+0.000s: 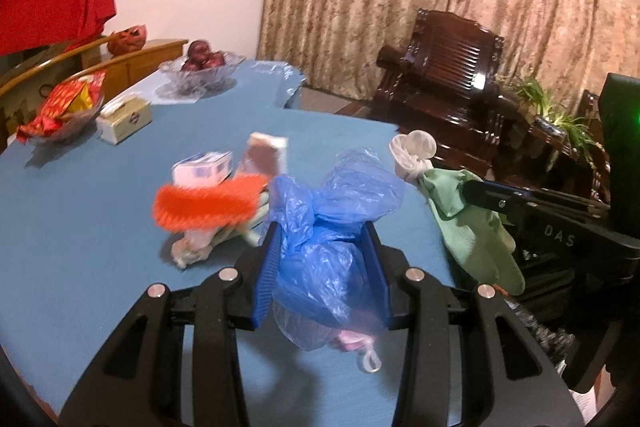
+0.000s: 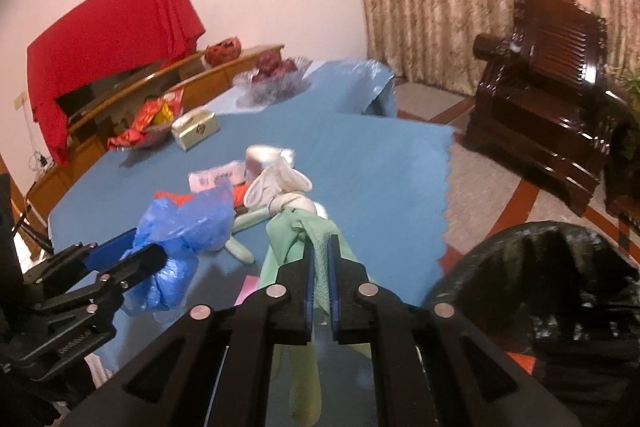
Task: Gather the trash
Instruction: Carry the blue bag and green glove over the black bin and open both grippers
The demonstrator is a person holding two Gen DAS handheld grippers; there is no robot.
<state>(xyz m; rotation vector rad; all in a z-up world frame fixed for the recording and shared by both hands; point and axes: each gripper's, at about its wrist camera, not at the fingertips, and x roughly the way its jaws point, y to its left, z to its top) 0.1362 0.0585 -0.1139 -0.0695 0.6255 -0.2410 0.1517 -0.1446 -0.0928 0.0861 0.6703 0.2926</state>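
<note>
Left wrist view: our left gripper (image 1: 320, 247) is clamped on the crumpled blue plastic bag (image 1: 332, 227), held above the blue table (image 1: 80, 227) just right of the orange brush (image 1: 208, 203); we judge that the slick, loosely bunched film could slide out of the pads, and a pink scrap dangling beneath could drop. Right wrist view: our right gripper (image 2: 320, 287) pinches the green cloth (image 2: 304, 239), knotted to a white piece, right of that brush (image 2: 176, 197), and the black-lined bin (image 2: 560, 267) sits farther right, so the hanging tail may snag the rim.
</note>
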